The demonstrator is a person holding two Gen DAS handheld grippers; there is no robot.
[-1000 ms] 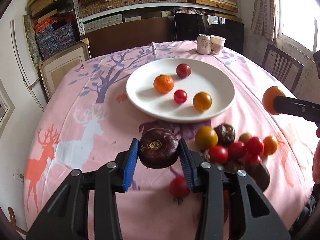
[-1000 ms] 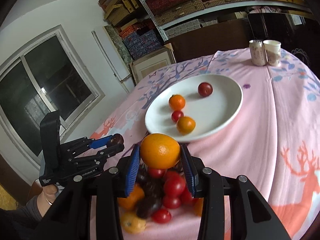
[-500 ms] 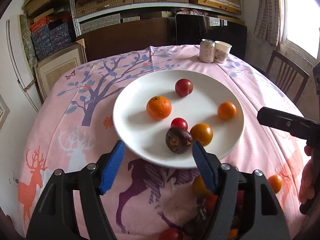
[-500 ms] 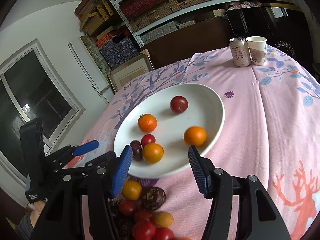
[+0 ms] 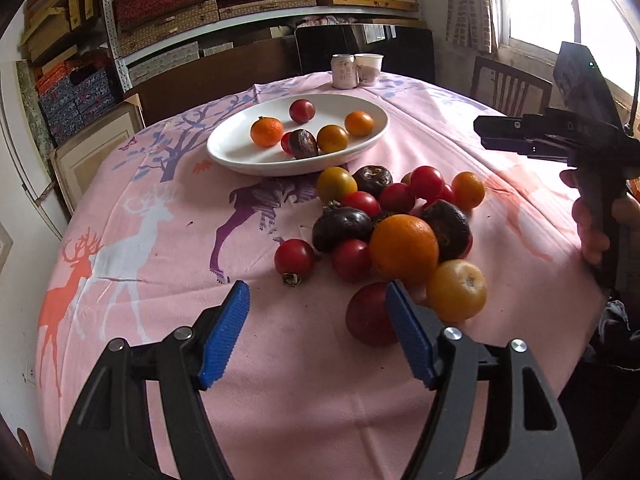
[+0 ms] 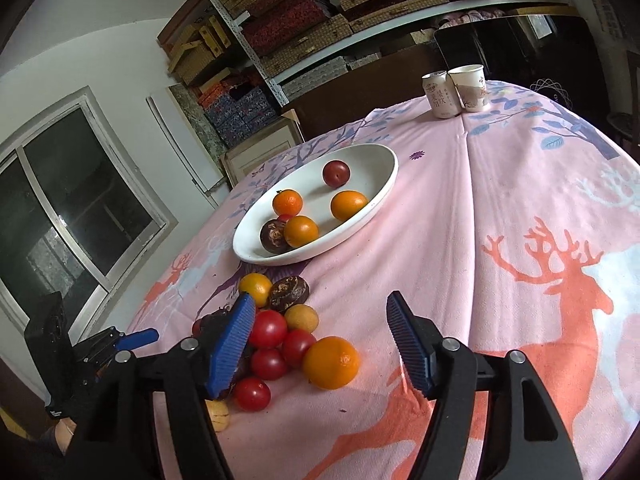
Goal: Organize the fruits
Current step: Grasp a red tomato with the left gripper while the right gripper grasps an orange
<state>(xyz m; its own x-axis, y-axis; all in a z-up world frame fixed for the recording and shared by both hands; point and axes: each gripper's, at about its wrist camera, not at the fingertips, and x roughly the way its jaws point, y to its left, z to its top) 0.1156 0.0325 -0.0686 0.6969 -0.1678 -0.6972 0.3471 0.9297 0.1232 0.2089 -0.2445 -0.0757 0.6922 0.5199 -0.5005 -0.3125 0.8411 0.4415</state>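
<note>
While both grippers hover empty over a round table draped in a soft pink deer-print cloth [image 5: 160,280], the sorting looks mid-way, between one drop and the next pick. At left, the left gripper [image 5: 318,332] hangs with its ribbed blue pads spread wide, nothing between them, just short of a loose red tomato [image 5: 294,257]. Centre, a glossy white oval plate [image 5: 240,156] already holds six fruits, among them a wrinkled dark one [image 5: 304,144] and smooth tangerines. Near it, a heap of fruit [image 5: 392,216] lies on the cloth: shiny tomatoes, dull dark-skinned rounds, and a large dimpled orange [image 5: 403,249]. At right, the right gripper [image 6: 320,340] is likewise spread and empty above that orange [image 6: 330,362]. Next, by this reading, each must descend, straddle one round fruit and close gently; they roll easily.
</note>
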